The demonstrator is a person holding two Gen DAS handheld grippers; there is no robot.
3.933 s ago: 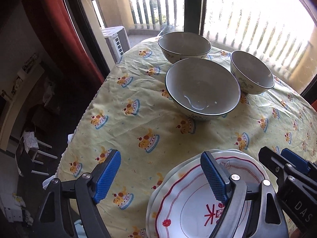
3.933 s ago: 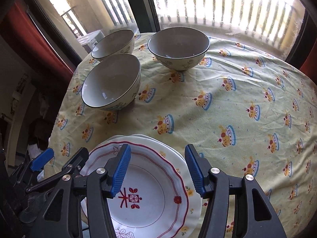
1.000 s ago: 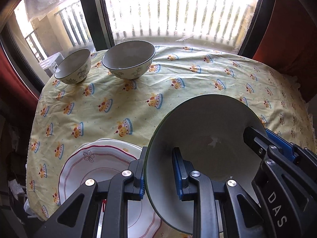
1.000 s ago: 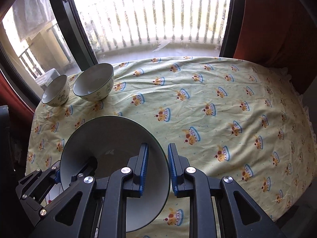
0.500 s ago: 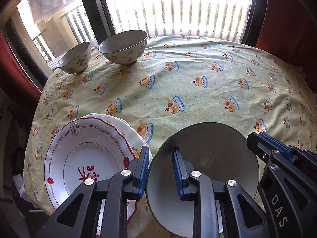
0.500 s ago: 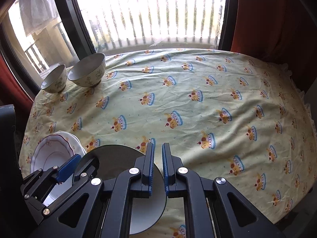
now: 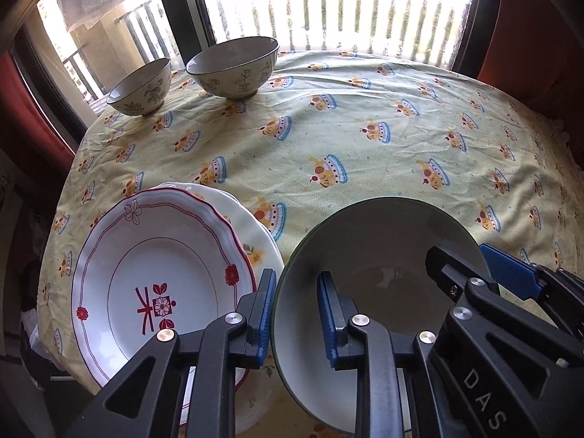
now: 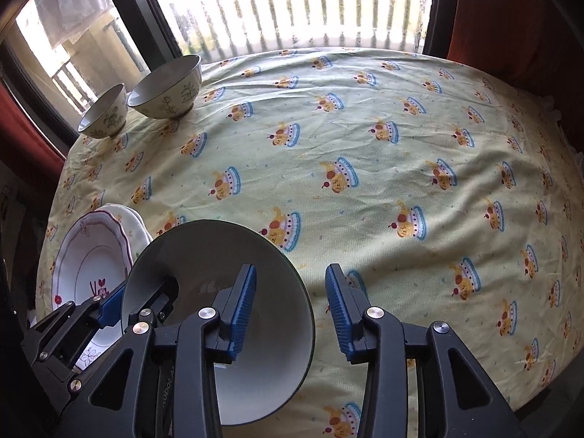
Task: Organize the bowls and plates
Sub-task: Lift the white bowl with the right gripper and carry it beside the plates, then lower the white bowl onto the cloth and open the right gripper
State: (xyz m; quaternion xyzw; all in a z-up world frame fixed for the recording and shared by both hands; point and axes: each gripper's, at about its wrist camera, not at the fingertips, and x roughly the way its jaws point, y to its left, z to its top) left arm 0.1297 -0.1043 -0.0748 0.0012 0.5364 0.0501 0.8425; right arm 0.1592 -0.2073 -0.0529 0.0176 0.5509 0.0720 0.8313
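Note:
A large grey bowl point(image 7: 376, 255) point(image 8: 204, 255) rests on the tablecloth at the near edge, right of a stack of white plates with red trim point(image 7: 160, 266) point(image 8: 87, 252). My left gripper point(image 7: 295, 314) stands open astride the bowl's left rim, the pads apart from it. My right gripper point(image 8: 290, 306) is open astride the bowl's right rim, its left finger point(image 8: 241, 306) inside the bowl. Two smaller flowered bowls, one mid-sized point(image 7: 233, 69) point(image 8: 166, 87) and one small point(image 7: 140, 87) point(image 8: 104, 111), stand at the far left.
The round table wears a yellow cloth point(image 8: 365, 168) printed with cake figures. A window with balcony railing point(image 7: 328, 3) lies behind, and red curtains point(image 8: 511, 11) hang at the right. The table edge drops off at the left and near sides.
The large bowl has come down onto the cloth beside the plates. Both grippers, shut on its rim before, have opened, the right one wide.

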